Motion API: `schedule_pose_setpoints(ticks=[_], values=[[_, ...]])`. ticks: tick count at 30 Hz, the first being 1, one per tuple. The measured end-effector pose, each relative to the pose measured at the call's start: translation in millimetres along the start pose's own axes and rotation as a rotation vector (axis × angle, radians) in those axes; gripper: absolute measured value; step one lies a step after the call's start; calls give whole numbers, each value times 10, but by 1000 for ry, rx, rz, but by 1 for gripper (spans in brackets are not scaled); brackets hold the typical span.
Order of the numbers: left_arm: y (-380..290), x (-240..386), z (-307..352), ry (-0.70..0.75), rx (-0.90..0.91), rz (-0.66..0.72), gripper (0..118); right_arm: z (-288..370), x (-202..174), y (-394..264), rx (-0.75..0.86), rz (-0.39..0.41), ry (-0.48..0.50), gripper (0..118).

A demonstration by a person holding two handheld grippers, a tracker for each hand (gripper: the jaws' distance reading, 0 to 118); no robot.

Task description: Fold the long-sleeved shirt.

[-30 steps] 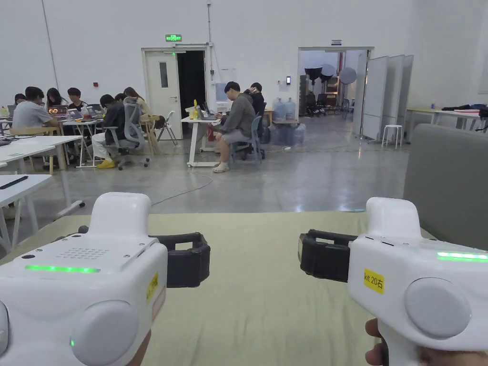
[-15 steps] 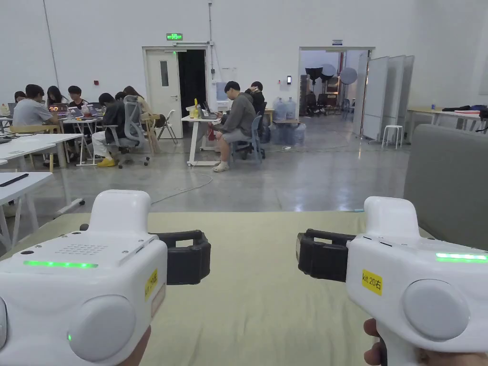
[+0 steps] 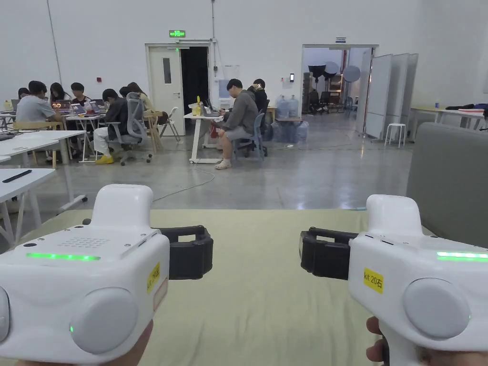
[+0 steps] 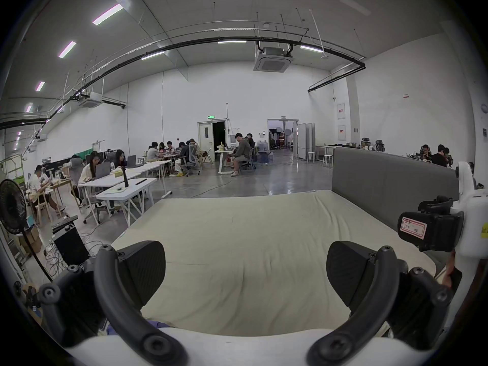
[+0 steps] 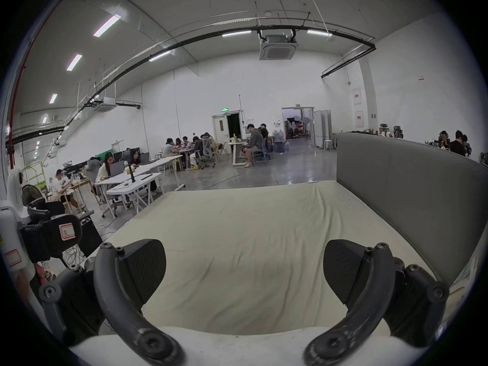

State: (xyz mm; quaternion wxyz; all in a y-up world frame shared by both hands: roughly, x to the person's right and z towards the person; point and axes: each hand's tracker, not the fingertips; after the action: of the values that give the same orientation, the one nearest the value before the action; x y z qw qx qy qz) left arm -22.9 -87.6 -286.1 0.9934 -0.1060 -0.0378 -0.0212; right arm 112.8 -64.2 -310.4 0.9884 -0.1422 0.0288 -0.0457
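the left gripper (image 4: 245,271) and the right gripper (image 5: 244,271) are held side by side above the bed (image 3: 257,295). the fingers (image 4: 144,268) of the left one are spread wide with nothing between them. the fingers (image 5: 144,267) of the right one are spread wide too, with nothing between them. past the fingers lies the bare pale sheet. a grey headboard (image 5: 401,187) stands to the right of them. i cannot tell where the shirt is.

Purple cloth sliver (image 4: 158,324) peeks beneath left tongs (image 4: 245,274).
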Motion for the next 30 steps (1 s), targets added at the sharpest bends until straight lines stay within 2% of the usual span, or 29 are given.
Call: schedule_pose_setpoints(ticks=[14, 18, 30], values=[[9, -38, -38, 12, -4, 5, 118, -41, -57, -41, 8, 42, -56, 118], [3, -37, -45, 13, -3, 3, 118, -35, -58, -39, 12, 50, -37, 118], [-17, -19, -57, 10, -16, -2, 118, -58, -40, -54, -2, 15, -22, 118]])
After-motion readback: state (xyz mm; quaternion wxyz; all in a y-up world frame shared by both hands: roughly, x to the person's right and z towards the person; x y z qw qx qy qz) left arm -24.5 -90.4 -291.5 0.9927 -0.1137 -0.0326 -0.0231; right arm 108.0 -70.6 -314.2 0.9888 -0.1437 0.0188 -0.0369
